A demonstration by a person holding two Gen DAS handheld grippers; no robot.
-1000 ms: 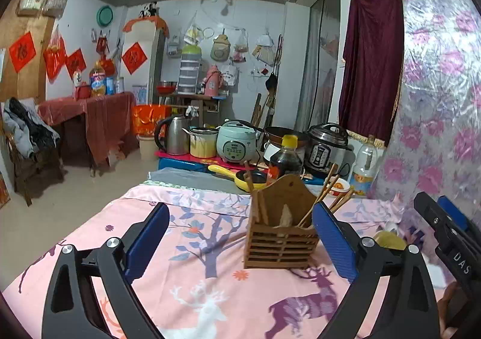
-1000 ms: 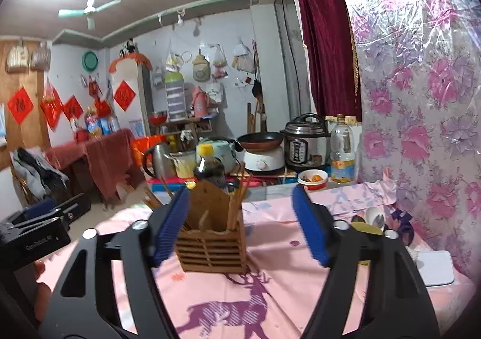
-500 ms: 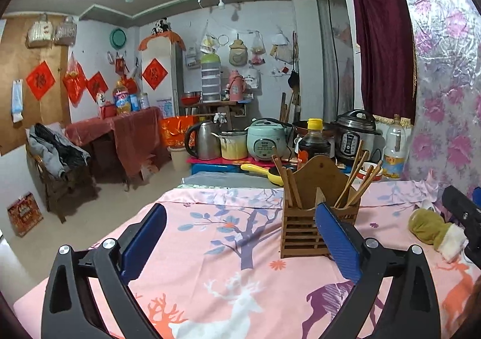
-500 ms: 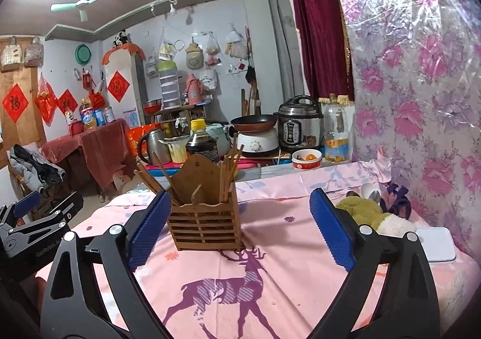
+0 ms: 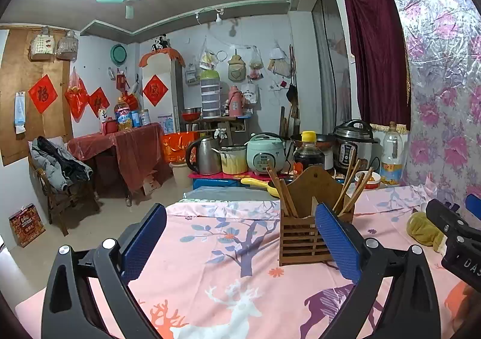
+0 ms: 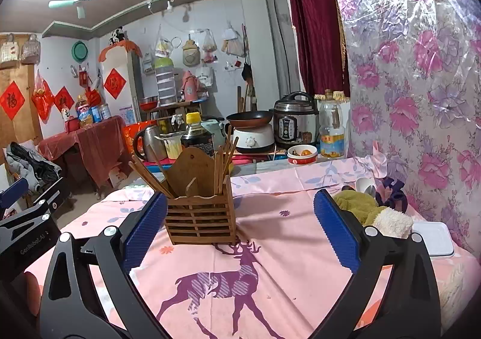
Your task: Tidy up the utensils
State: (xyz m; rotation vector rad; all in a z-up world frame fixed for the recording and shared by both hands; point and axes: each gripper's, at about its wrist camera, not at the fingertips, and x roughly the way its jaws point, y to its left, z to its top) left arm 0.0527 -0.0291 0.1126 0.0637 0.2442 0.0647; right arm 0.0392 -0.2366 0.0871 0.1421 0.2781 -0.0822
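Wooden slatted holder stands upright, holding chopsticks.

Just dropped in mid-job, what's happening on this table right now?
A person holds a gripper in each hand over the pink tablecloth. Neither holds anything. The wooden holder stands upright on the cloth with chopsticks leaning in it. The right gripper is opening its jaws, with nothing between the pads; the holder sits ahead, by its left finger. The left gripper is open and empty too. A plush toy and a white lid lie by the wall.
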